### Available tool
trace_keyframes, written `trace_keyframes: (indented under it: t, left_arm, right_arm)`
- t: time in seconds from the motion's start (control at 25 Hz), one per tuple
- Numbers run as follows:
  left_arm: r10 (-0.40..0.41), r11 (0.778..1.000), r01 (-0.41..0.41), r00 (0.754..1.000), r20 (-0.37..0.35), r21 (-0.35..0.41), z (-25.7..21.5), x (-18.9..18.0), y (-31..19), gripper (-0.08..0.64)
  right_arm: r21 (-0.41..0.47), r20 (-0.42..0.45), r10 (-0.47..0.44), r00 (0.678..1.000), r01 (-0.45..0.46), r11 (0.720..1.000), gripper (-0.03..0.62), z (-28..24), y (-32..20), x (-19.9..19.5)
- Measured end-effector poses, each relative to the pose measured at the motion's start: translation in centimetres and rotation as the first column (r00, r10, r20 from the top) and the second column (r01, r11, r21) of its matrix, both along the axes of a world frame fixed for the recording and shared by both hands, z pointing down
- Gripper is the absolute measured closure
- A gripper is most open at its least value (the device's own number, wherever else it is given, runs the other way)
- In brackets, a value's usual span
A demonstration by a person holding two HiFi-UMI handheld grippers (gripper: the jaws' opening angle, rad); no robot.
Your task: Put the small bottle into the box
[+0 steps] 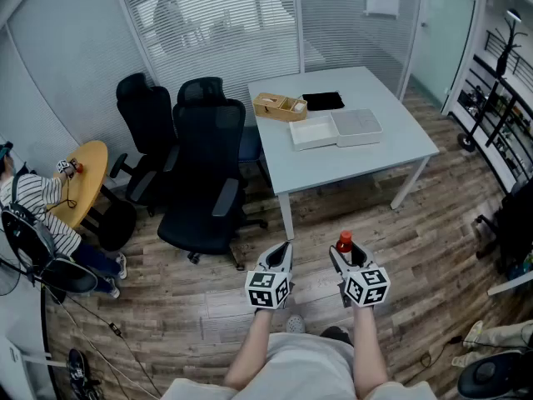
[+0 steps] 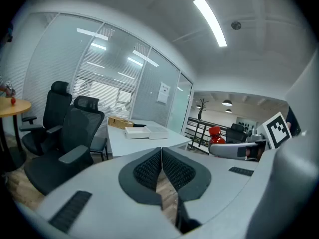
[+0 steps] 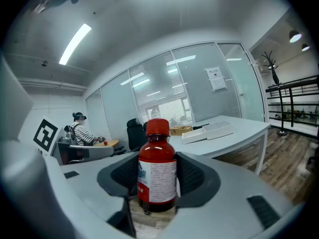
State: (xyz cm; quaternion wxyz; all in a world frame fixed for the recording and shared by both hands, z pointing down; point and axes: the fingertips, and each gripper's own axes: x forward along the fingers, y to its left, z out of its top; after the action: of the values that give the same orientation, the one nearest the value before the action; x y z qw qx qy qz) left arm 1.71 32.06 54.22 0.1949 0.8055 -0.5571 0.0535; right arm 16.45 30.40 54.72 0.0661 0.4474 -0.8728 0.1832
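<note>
A small dark-red bottle (image 3: 157, 171) with a red cap and a white label stands upright between the jaws of my right gripper (image 3: 158, 176), which is shut on it. In the head view the bottle (image 1: 344, 243) shows its red cap above the right gripper (image 1: 346, 261), held over the wooden floor short of the table. My left gripper (image 1: 281, 255) hangs beside it, its jaws together with nothing between them (image 2: 161, 169). The open white box (image 1: 314, 132) lies on the white table (image 1: 391, 148) ahead, its lid (image 1: 356, 124) flat beside it.
A wooden tray (image 1: 280, 106) and a black pad (image 1: 323, 101) lie at the table's far side. Black office chairs (image 1: 204, 173) stand left of the table. A seated person (image 1: 37, 215) is by a round wooden table (image 1: 90, 173) at far left. A rack (image 1: 500, 98) lines the right wall.
</note>
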Motion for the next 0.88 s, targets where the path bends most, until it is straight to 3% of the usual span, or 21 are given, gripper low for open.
trace_keyframes:
  t: [0.32, 0.68, 0.88]
  left_arm:
    - [-0.004, 1.000, 0.004, 1.000, -0.024, 0.022, -0.8, -1.9, -0.8, 0.531]
    - [-0.011, 1.000, 0.010, 0.999, -0.038, -0.015, 1.1, -1.9, -0.1, 0.531]
    - [-0.045, 0.998, 0.043, 0.998, -0.039, -0.043, 2.2, -3.2, -2.1, 0.531]
  right_arm:
    - [0.005, 0.021, 0.020, 1.000, -0.021, 1.000, 0.365, -0.4, -0.1, -0.9]
    - [0.002, 0.032, 0.036, 0.999, -0.036, 0.999, 0.365, -0.3, -0.1, 0.0]
    - [-0.019, 0.042, 0.022, 0.999, -0.021, 1.000, 0.365, 0.7, -2.4, -0.8]
